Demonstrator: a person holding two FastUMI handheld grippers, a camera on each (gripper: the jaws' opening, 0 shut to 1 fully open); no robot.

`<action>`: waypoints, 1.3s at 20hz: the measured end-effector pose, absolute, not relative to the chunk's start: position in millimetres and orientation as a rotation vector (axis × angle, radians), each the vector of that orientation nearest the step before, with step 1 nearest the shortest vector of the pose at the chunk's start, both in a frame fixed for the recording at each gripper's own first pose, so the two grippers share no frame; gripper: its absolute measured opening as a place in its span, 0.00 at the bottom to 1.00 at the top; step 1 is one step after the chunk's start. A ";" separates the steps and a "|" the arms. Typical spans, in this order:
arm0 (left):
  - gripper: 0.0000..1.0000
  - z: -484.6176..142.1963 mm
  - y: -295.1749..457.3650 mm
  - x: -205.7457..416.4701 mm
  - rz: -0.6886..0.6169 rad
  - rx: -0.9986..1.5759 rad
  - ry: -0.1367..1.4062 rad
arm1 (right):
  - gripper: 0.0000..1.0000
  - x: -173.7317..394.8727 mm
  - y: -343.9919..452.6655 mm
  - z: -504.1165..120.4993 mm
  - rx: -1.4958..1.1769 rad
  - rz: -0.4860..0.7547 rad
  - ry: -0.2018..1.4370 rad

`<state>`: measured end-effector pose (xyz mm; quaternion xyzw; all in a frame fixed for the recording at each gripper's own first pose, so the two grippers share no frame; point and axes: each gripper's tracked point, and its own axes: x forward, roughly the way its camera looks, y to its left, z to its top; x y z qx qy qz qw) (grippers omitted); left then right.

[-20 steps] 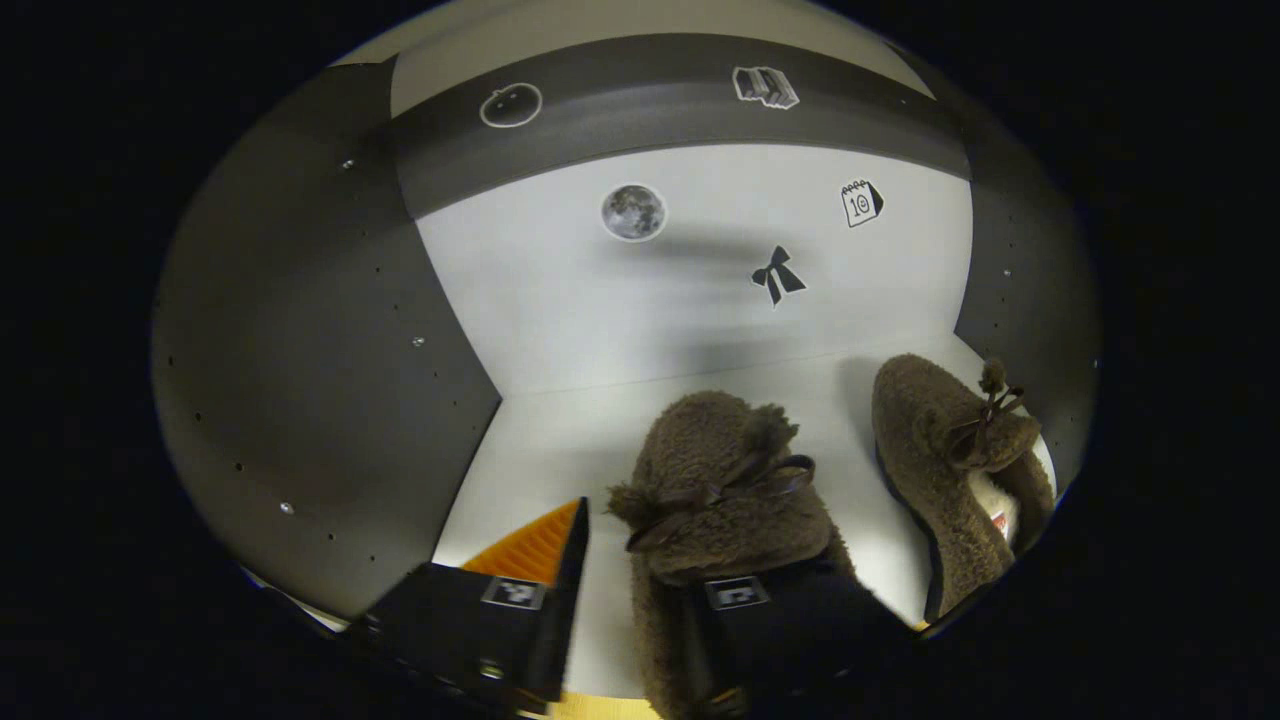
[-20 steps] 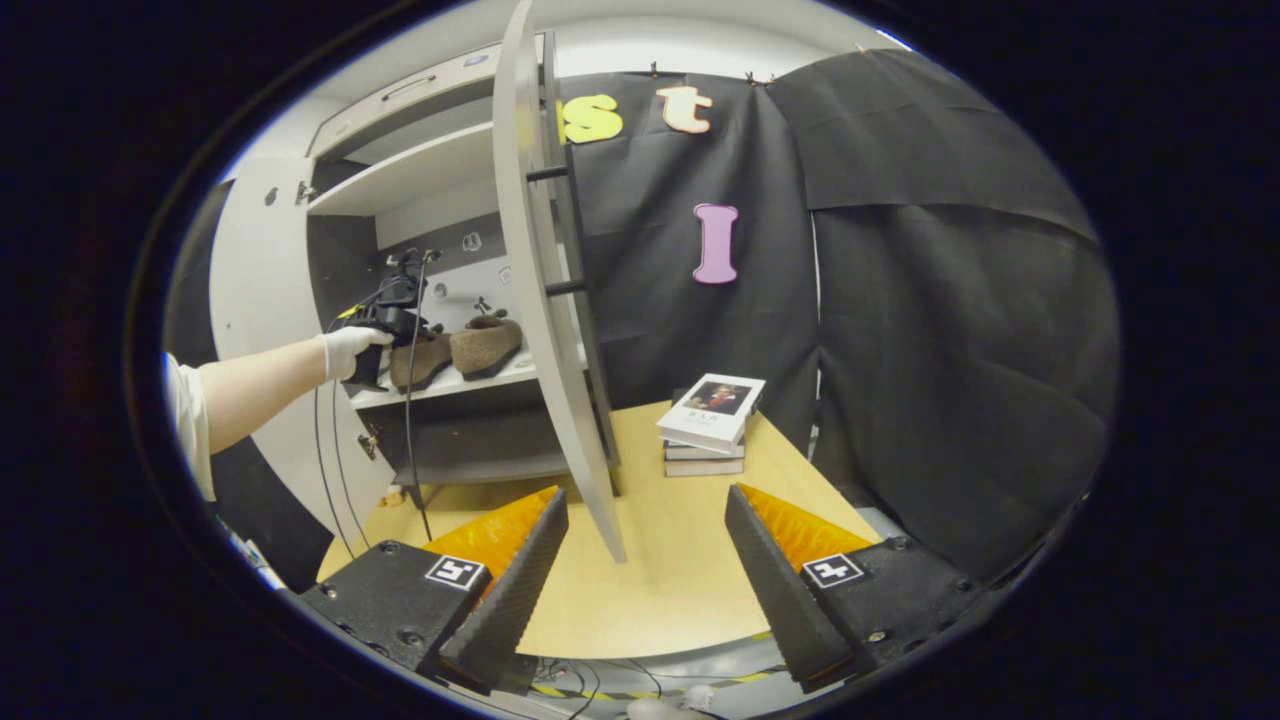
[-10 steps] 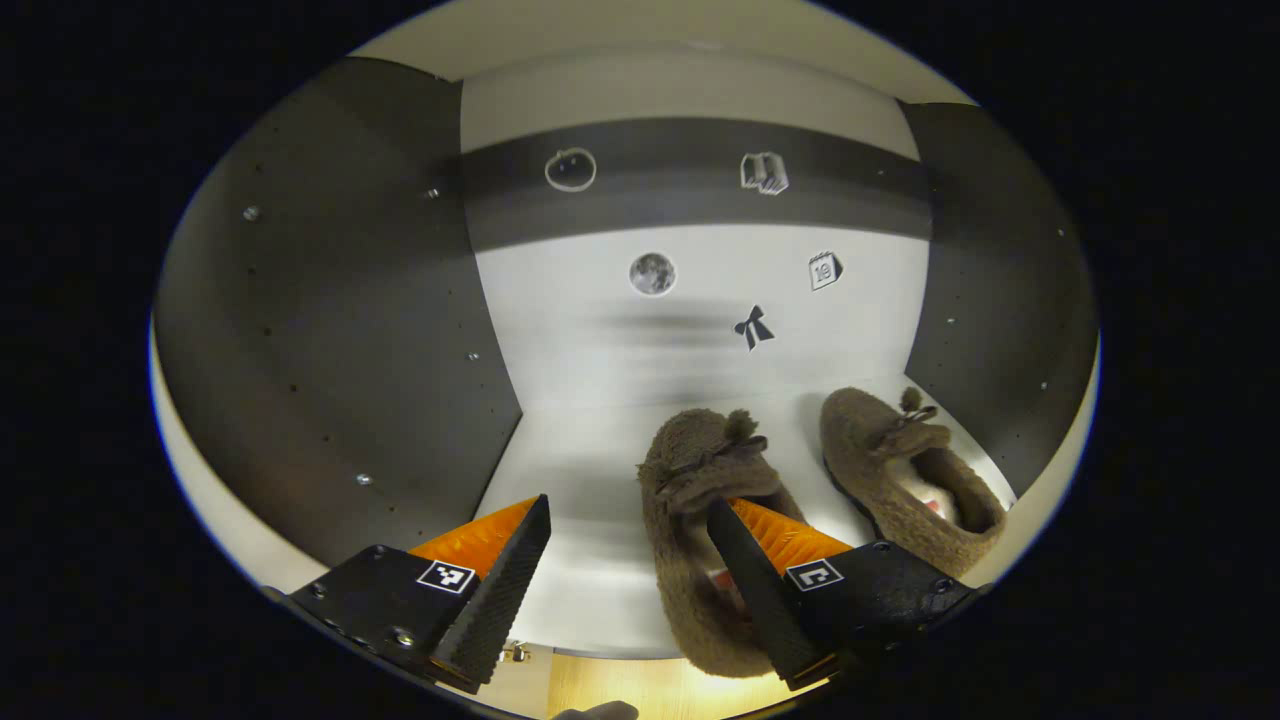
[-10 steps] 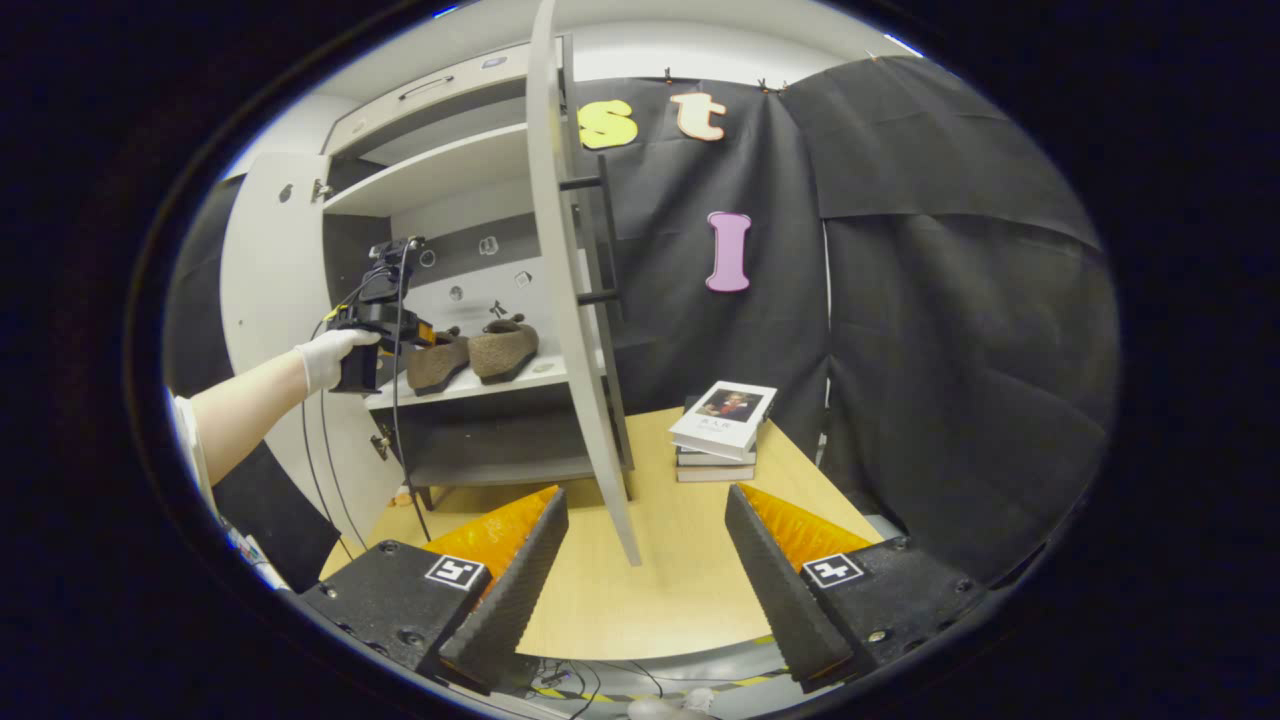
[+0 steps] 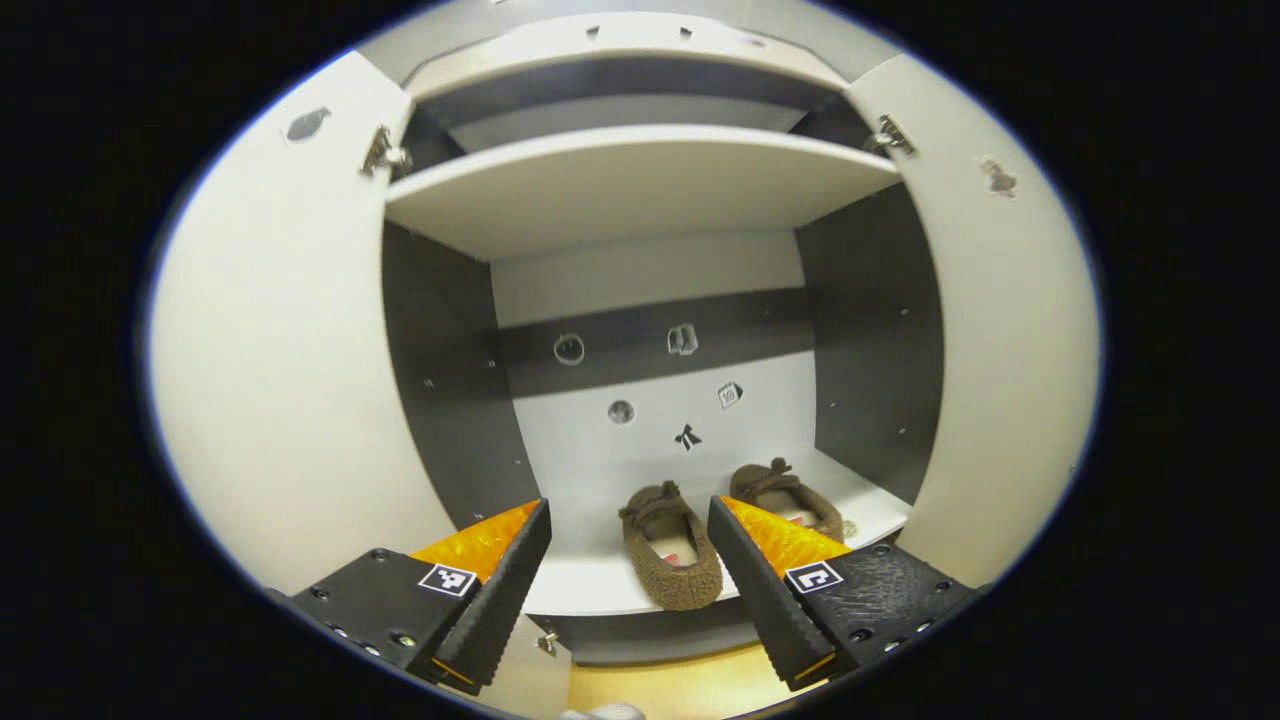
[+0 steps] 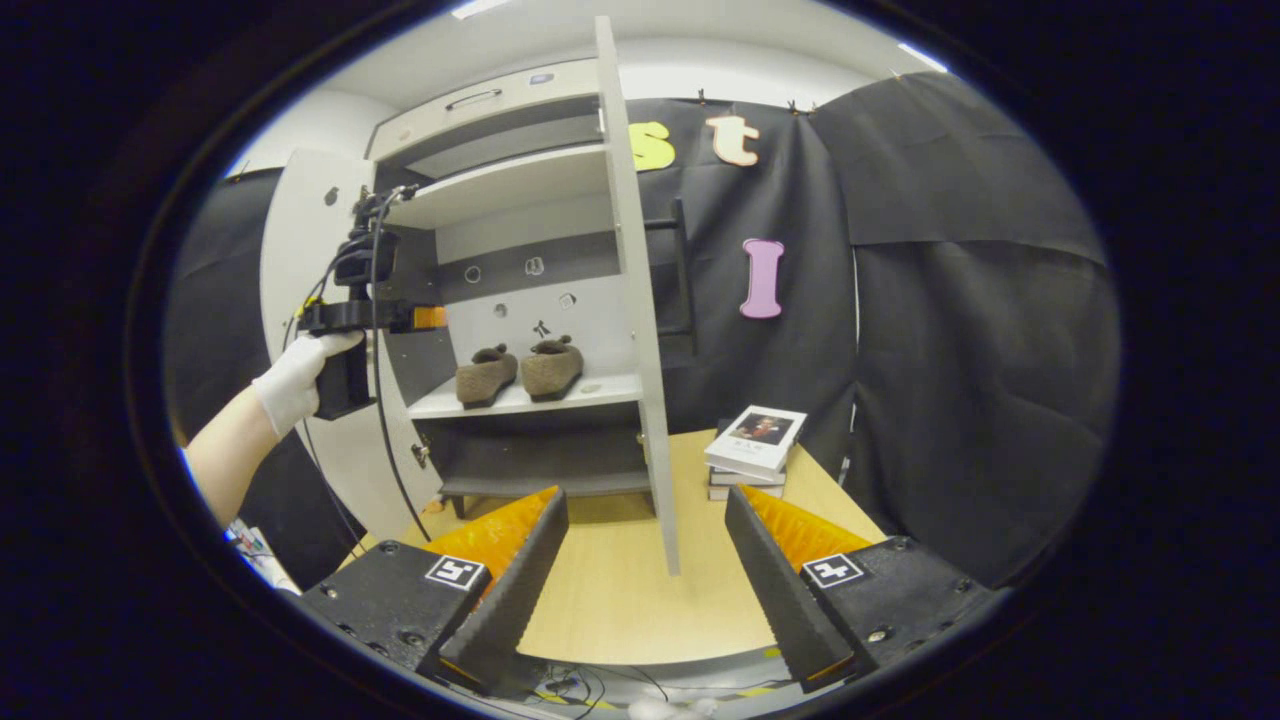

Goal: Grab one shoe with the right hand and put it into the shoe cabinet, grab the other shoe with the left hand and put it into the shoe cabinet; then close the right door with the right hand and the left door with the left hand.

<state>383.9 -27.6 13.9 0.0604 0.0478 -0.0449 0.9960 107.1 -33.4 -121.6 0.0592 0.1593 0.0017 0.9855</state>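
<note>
Brown fuzzy shoes (image 5: pixel 668 545) (image 5: pixel 785 495) stand side by side on the cabinet shelf (image 5: pixel 600 590). Left gripper (image 5: pixel 628 570) and right gripper (image 6: pixel 645 570) both have fingers apart, holding nothing. Both doors (image 5: pixel 290 350) (image 5: pixel 1000 330) are open.

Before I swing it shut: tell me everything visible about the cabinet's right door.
The right door is a flat pale-grey panel, wide open, edge-on in the right gripper view. A dark bar handle sits on its outer face; a metal hinge holds its top corner. Its lower edge hangs above the wooden table. Nothing touches it.
</note>
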 end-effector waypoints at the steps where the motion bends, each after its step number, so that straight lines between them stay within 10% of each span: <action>1: 1.00 23.0 -27.9 369.0 -0.098 0.118 0.068 | 1.00 103.7 -31.2 -118.7 0.112 0.010 0.312; 26: 0.96 -64.4 1.3 49.7 -0.040 0.029 0.123 | 1.00 77.9 -20.4 -91.9 0.059 0.050 0.248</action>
